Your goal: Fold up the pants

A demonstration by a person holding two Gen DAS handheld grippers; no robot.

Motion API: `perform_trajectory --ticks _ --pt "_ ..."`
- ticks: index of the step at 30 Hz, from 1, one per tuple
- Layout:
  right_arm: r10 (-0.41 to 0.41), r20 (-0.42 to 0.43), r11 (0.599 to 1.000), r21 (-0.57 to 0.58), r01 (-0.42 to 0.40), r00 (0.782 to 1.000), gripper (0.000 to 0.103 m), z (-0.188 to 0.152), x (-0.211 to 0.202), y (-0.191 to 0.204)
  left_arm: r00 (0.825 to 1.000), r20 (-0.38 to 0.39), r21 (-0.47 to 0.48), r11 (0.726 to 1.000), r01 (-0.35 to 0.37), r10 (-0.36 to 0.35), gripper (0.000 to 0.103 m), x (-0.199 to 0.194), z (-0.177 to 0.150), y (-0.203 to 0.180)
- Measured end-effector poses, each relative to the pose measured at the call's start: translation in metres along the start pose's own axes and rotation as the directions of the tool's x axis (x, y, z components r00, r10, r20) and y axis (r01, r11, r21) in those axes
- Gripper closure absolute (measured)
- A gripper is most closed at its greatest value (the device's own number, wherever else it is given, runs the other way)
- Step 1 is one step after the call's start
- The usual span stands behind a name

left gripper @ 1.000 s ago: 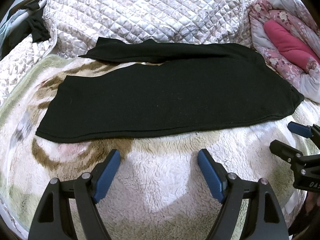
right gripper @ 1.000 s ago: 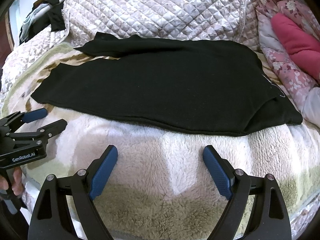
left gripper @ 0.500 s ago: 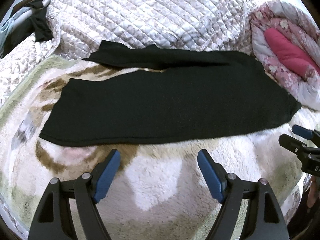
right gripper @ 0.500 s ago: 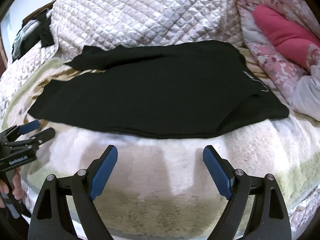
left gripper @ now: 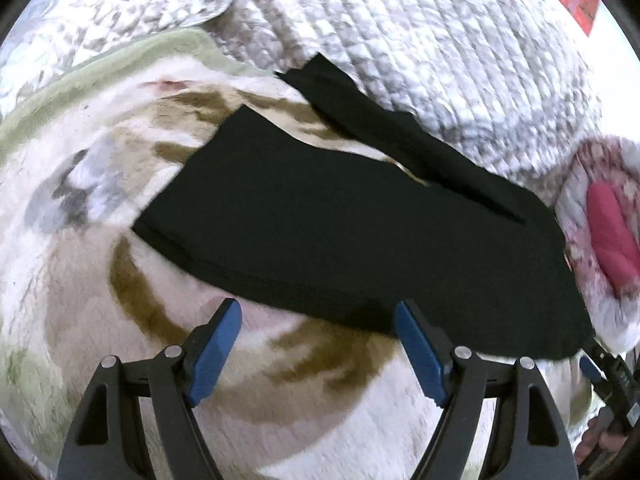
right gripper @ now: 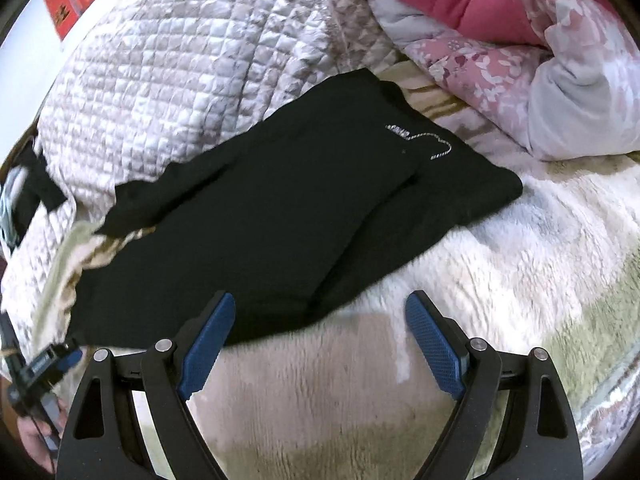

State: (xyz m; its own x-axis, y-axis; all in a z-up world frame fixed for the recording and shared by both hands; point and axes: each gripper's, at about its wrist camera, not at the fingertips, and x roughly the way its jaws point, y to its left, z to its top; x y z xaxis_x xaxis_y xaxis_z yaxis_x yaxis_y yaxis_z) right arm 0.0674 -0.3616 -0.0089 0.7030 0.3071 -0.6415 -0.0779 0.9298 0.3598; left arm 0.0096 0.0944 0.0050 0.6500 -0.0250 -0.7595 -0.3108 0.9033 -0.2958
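The black pants (left gripper: 340,220) lie flat on the fluffy blanket (left gripper: 100,320), one leg in front and the other angled behind it. In the right wrist view the pants (right gripper: 280,208) show the waist end with a small white logo (right gripper: 420,140) at the right. My left gripper (left gripper: 318,354) is open and empty, close above the pants' near edge. My right gripper (right gripper: 320,344) is open and empty, its left finger over the pants' near edge. Each gripper shows at the other view's edge, the right gripper (left gripper: 608,376) and the left gripper (right gripper: 44,368).
A quilted grey cover (left gripper: 400,40) is heaped behind the pants. A floral quilt with a pink pillow (right gripper: 500,20) lies by the waist end. Dark clothes (right gripper: 36,184) lie at the far left. The blanket (right gripper: 520,260) spreads in front.
Both grippers have moved closer to the pants and tilted, the left one rolling so the pants slant down to the right, the right one so they slant up to the right. Jaws stay open.
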Motion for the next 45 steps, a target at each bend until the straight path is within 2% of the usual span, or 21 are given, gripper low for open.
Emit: perform_trajectory --ticks 5,10,11,12,13,14,15,16,18,20,23,26,28,32,36,38,40,42,43,45 --pt "0.03 0.029 0.997 0.072 -0.032 0.999 0.016 0.021 0.007 -0.015 0.999 0.019 -0.125 0.991 0.044 -0.042 0.022 0.011 0.015 0.026" --pt "0.033 0.045 0.989 0.145 -0.039 0.998 0.017 0.043 0.021 -0.03 0.999 0.041 -0.118 0.993 0.01 -0.006 0.024 0.024 0.028 0.024" --pt "0.028 0.046 0.987 0.155 -0.035 0.999 0.021 0.046 0.024 -0.032 0.999 0.042 -0.116 0.993 0.003 0.001 0.025 0.026 0.031 0.024" --pt "0.027 0.043 0.985 0.171 -0.034 0.999 0.025 0.049 0.027 -0.035 0.999 0.043 -0.116 0.993 -0.005 0.01 0.03 0.029 0.034 0.024" --pt "0.02 0.037 0.983 0.183 -0.026 0.999 0.036 0.051 0.031 -0.037 0.999 0.044 -0.12 0.993 -0.015 0.021 0.033 0.031 0.037 0.024" --pt "0.003 0.033 0.982 0.19 -0.01 0.999 0.049 0.053 0.034 -0.039 0.998 0.043 -0.126 0.992 -0.03 0.036 0.042 0.033 0.039 0.025" --pt "-0.017 0.034 0.981 0.194 0.01 0.999 0.057 0.056 0.035 -0.042 0.998 0.044 -0.133 0.99 -0.04 0.047 0.052 0.034 0.041 0.027" --pt "-0.031 0.033 0.979 0.2 0.024 0.999 0.073 0.057 0.037 -0.045 0.997 0.046 -0.137 0.989 -0.048 0.055 0.059 0.035 0.042 0.028" --pt "-0.02 0.035 0.972 0.234 0.011 0.999 0.081 0.06 0.039 -0.053 0.997 0.039 -0.148 0.987 -0.064 0.07 0.089 0.037 0.045 0.032" --pt "-0.006 0.037 0.969 0.246 -0.003 0.999 0.097 0.063 0.037 -0.057 0.997 0.031 -0.166 0.984 -0.07 0.076 0.098 0.038 0.048 0.037" --pt "0.017 0.048 0.972 0.235 -0.028 0.999 0.098 0.065 0.025 -0.052 0.994 0.059 -0.153 0.985 -0.081 0.091 0.099 0.022 0.05 0.034" --pt "0.054 0.062 0.974 0.215 -0.066 0.997 0.099 0.065 -0.001 -0.047 0.993 0.096 -0.128 0.99 -0.055 0.068 0.099 -0.007 0.051 0.029" --pt "0.066 0.056 0.974 0.211 -0.076 0.996 0.099 0.061 -0.016 -0.045 0.991 0.111 -0.101 0.993 -0.064 0.075 0.099 -0.028 0.047 0.027" --pt "0.072 0.065 0.968 0.234 -0.085 0.995 0.099 0.029 -0.049 -0.053 0.991 0.121 -0.086 0.996 -0.04 0.05 0.099 -0.064 0.027 0.035" --pt "0.032 0.016 0.962 0.27 -0.035 0.999 0.099 -0.009 -0.062 -0.067 0.994 0.083 -0.077 0.995 -0.058 0.064 0.099 -0.077 -0.005 0.044" --pt "0.017 -0.028 0.957 0.291 -0.008 0.999 0.098 -0.021 -0.055 -0.077 0.996 0.039 -0.068 0.994 -0.08 0.083 0.099 -0.071 -0.019 0.048" --pt "0.02 -0.071 0.947 0.323 0.004 0.997 0.097 -0.03 -0.046 -0.084 0.994 -0.042 -0.067 0.992 -0.105 0.103 0.099 -0.056 -0.027 0.052" --pt "0.017 -0.048 0.949 0.315 -0.001 0.999 0.086 -0.031 -0.055 -0.08 0.993 -0.033 -0.077 0.991 -0.112 0.11 0.094 -0.061 -0.026 0.053" --pt "-0.006 -0.045 0.952 0.307 0.02 0.999 0.074 -0.032 -0.061 -0.078 0.992 -0.012 -0.072 0.99 -0.125 0.124 0.093 -0.069 -0.026 0.053" --pt "-0.076 -0.021 0.956 0.281 0.079 0.997 0.071 -0.038 -0.076 -0.076 0.984 0.027 -0.068 0.982 -0.174 0.176 0.093 -0.082 -0.025 0.054"
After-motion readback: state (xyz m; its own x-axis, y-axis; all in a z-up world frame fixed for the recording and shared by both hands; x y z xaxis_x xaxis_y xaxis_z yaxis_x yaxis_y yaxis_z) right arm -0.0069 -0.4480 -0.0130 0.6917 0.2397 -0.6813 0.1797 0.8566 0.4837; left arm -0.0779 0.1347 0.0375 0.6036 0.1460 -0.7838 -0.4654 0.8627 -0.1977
